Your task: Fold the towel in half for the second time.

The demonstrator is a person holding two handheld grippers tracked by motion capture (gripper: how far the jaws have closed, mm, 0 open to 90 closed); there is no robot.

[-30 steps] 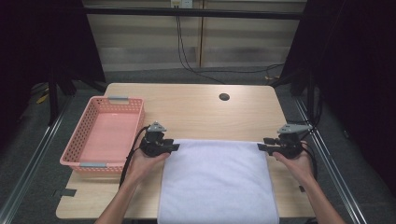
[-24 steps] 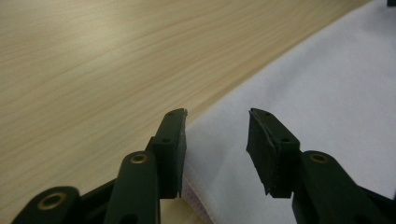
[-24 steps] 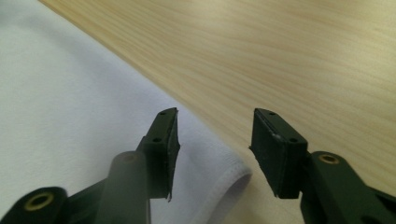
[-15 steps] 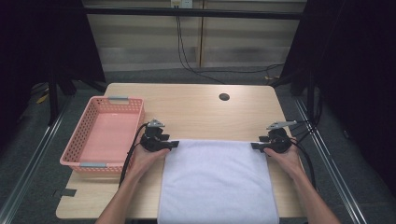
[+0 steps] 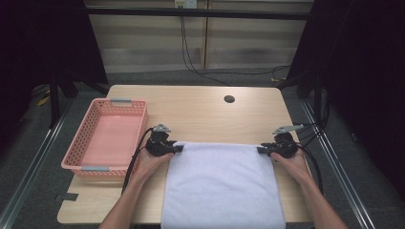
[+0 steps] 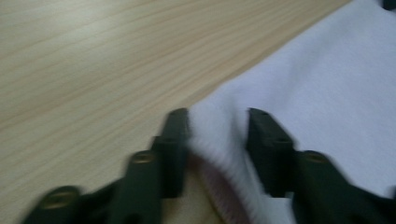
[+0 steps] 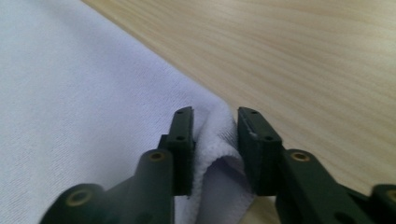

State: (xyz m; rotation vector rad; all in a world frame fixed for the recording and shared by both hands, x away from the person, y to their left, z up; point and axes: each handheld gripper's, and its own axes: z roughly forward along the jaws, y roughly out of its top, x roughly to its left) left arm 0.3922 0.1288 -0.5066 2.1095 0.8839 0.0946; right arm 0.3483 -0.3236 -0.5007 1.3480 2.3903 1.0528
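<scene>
Right gripper view: soft looped terry towel on smooth woodgrain table

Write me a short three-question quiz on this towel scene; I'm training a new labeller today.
1. True or false: the pink basket sits on the table left of the white towel.
2. Which part of the towel does each claw pinch: A) a far corner, B) a near corner, C) its middle?
3. What is bunched between the right claw jaws?

Key:
1. True.
2. A: the left claw and the right claw each pinch a far corner; their jaws have just been closing.
3. A fold of the towel's corner.
</scene>
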